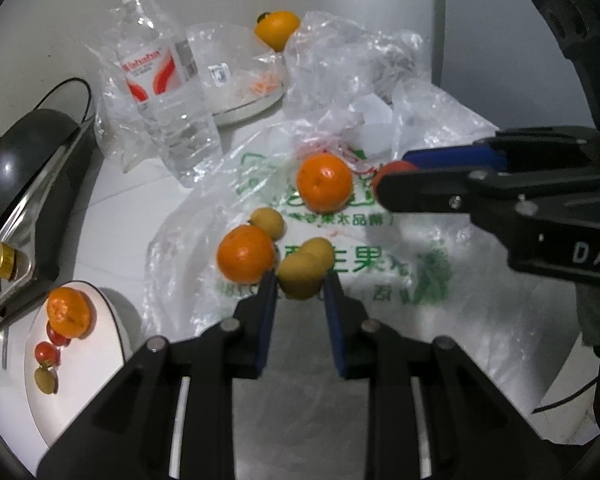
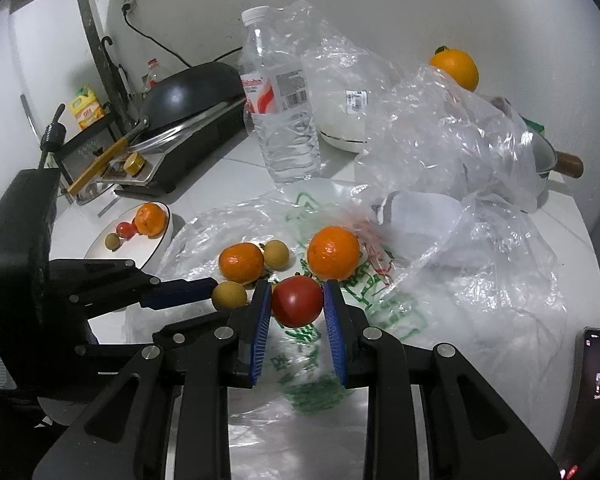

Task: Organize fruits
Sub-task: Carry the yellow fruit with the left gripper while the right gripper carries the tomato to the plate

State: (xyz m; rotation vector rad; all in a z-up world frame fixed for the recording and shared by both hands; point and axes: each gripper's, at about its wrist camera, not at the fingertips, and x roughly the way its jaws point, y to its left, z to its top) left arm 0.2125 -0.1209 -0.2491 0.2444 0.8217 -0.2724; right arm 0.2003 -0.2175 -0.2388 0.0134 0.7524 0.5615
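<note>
My left gripper (image 1: 300,282) is shut on a small yellow-brown fruit (image 1: 298,278), just above a printed plastic bag (image 1: 380,272). Another yellow fruit (image 1: 318,250) sits right behind it and a third (image 1: 268,222) further back. Two oranges (image 1: 246,254) (image 1: 324,180) lie on the bag. My right gripper (image 2: 296,294) is shut on a red tomato (image 2: 296,300); it enters the left wrist view from the right (image 1: 392,178). A white plate (image 1: 112,320) at the left holds an orange (image 1: 68,312), two small tomatoes (image 1: 47,352) and a yellow fruit (image 1: 46,378).
A water bottle (image 1: 164,92) stands behind the bag. A second white plate (image 1: 252,100) under crumpled clear plastic (image 1: 340,52) has an orange (image 1: 276,28) beside it. A black pan on a stove (image 1: 16,172) is at the left. A phone (image 2: 596,392) lies at the right.
</note>
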